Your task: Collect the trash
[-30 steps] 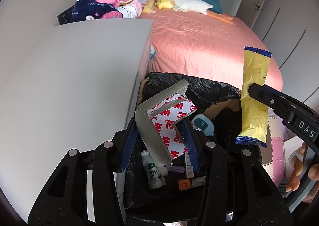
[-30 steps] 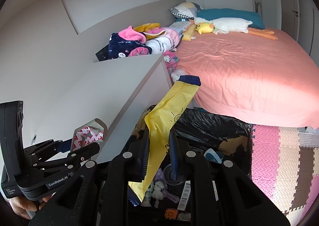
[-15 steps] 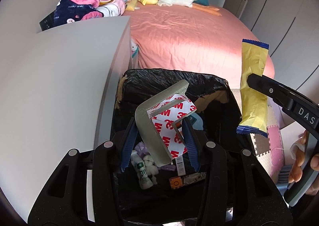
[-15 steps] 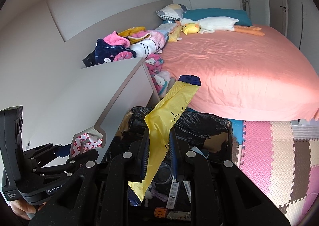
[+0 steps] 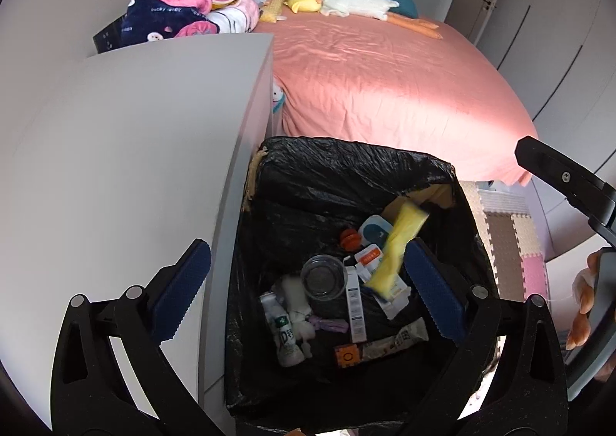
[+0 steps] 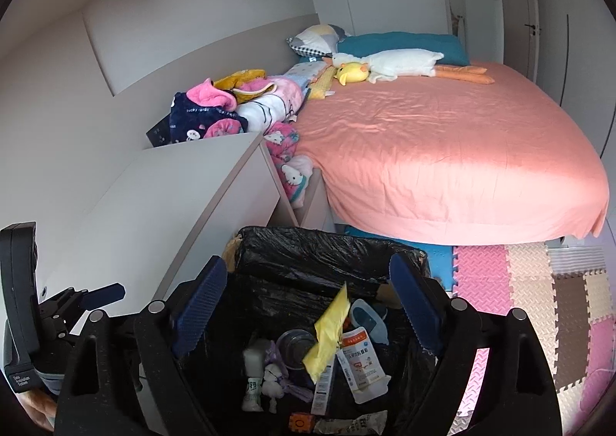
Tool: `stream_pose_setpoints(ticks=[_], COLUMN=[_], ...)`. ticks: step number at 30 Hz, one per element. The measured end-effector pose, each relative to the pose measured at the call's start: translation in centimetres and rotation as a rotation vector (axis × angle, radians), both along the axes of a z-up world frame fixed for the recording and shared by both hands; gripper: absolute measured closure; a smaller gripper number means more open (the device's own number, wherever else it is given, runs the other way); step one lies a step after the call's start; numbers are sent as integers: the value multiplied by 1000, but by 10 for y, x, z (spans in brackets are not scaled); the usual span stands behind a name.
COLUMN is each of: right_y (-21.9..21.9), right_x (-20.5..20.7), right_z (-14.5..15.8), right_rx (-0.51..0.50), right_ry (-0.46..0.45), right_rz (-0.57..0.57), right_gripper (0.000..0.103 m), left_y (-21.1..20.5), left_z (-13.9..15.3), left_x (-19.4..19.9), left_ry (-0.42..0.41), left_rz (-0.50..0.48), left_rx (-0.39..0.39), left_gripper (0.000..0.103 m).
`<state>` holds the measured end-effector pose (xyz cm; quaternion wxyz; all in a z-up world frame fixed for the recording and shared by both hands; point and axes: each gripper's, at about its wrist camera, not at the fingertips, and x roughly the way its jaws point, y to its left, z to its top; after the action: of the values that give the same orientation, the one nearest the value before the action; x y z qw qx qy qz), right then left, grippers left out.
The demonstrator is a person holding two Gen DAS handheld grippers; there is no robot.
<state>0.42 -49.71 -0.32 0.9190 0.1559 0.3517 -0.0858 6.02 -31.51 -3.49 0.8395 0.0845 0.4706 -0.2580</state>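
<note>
**Left wrist view: both grippers open over the bin, wrapper inside**

Left wrist view: the left gripper (image 5: 304,297) hangs over the bin (image 5: 358,158), its two blue fingers (image 5: 181,291) spread wide and opening, nothing between them. The yellow wrapper (image 5: 396,243) lies blurred inside the bin, tilted, just beside the right-hand finger but clear of it. It rests on other trash: one clear cup (image 5: 323,278), one small white bottle (image 5: 285,332), one orange cap (image 5: 348,238), several flat packets and cartons that I cannot count exactly.

In the right wrist view the right gripper (image 6: 308,305) is also above the bin (image 6: 331,243), its two fingers (image 6: 200,305) apart and opening, holding nothing. The wrapper (image 6: 327,332) sits between them in the picture but lower, down among the trash, touching neither finger. One white pouch with red print (image 6: 360,363) lies just beside it.

The bin has one black liner and stands against the white desk (image 5: 127,151), near the foot of one bed (image 6: 454,151). On the bed lie one white goose toy (image 6: 400,64) and one yellow duck toy (image 6: 350,74). A hand (image 5: 585,305) shows at the right edge of the left view, on the other gripper's handle.
</note>
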Motion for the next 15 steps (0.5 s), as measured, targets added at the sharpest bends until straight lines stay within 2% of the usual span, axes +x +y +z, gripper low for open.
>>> stream_pose_setpoints(ticks=[15], right_y=[-4], right_x=[1], right_z=[-1], right_rx=[19], right_ry=[9], right_rz=[-2], right_gripper=[15], left_y=[8], left_z=[1], left_x=[-1], left_ry=[-17], left_rz=[9], left_rx=[-22], left_gripper=[6])
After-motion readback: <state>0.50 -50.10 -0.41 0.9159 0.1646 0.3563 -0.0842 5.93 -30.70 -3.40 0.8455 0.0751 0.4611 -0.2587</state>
